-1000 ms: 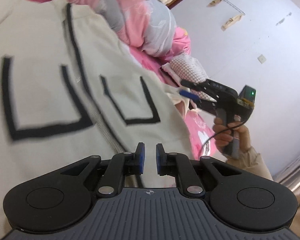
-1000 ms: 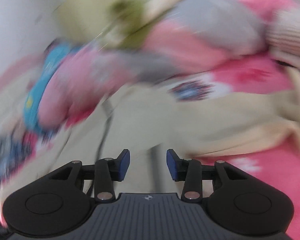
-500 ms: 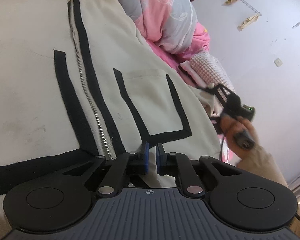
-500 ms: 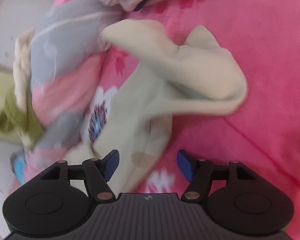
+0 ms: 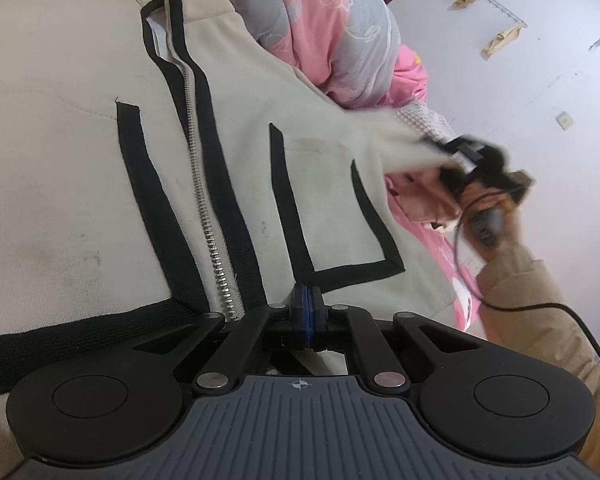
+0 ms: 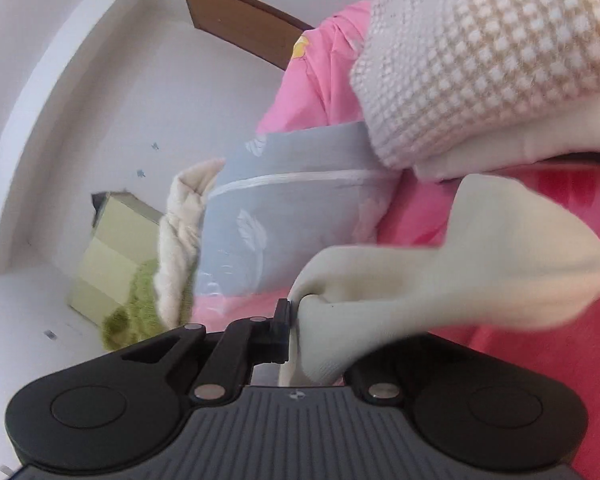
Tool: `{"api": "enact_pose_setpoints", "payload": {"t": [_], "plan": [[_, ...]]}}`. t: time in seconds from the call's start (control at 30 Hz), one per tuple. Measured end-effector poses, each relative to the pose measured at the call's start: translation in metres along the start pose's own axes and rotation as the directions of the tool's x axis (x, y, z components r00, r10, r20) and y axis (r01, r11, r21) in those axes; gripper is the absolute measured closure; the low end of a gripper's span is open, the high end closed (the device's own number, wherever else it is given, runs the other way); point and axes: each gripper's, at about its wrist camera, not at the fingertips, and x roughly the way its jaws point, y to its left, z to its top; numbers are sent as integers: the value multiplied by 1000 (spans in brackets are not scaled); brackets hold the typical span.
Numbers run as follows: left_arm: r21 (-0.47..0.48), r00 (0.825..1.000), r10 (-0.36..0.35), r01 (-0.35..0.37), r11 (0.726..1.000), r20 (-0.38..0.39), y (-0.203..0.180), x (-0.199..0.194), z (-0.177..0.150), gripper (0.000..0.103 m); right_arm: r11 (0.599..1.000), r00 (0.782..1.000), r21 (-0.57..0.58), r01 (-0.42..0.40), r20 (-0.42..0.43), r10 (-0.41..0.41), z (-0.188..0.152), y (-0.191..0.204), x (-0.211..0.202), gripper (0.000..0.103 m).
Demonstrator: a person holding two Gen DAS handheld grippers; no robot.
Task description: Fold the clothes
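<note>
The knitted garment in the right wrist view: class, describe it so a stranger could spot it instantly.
Start at the pink floral bedding filling the right side. At its top corner lies the knitted garment, above the cream jacket sleeve. Only it has a bumpy, pinkish-white waffle weave.

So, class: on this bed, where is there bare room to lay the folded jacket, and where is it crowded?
Bare pink sheet shows only as a strip beside the cream sleeve, below the knitted sweater. The cream jacket covers most of the bed. The far end is crowded: the grey-pink quilt and the piled clothes.
</note>
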Motion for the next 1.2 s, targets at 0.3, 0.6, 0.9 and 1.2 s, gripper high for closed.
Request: {"api": "enact_pose_setpoints", "payload": {"t": [0.3, 0.6, 0.9, 1.2], "plan": [[6, 1000, -2, 2, 1000, 6, -2, 2, 0, 98, 950, 938, 116, 290, -229, -259, -9, -72, 21, 69], [16, 1000, -15, 15, 1000, 22, -1, 1, -2, 98, 869, 909, -402, 289, -170, -381, -34, 20, -60, 48], [33, 999, -34, 33, 999, 37, 0, 0, -4, 98, 627, 888, -779, 7, -283, -362, -126, 108, 74, 76], [41, 997, -59, 57, 998, 50, 3, 0, -5, 99, 626, 847, -778, 46, -302, -438, -129, 101, 130, 76]]}}
